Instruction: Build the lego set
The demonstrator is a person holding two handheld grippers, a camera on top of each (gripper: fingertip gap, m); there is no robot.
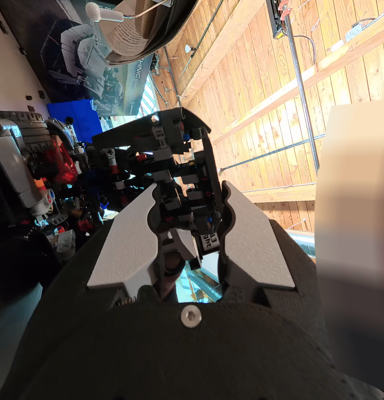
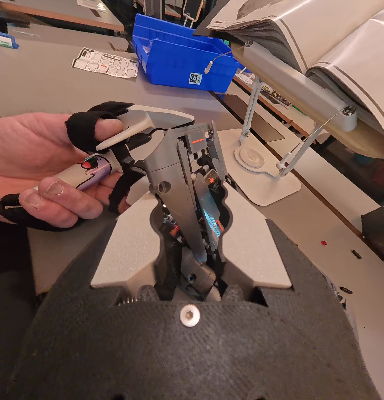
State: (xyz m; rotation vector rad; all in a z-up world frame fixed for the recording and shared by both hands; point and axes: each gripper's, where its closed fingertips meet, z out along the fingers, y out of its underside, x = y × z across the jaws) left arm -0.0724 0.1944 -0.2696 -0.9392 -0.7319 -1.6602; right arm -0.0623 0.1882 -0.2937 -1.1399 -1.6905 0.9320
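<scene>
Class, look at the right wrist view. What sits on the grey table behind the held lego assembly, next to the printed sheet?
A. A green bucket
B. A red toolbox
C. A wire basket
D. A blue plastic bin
D: a blue plastic bin stands on the grey table beyond the lego assembly, just right of the printed sheet.

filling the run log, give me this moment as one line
left tongs: shut on lego assembly | right tongs: shut on lego assembly | lifted off table | blue bin behind
</scene>
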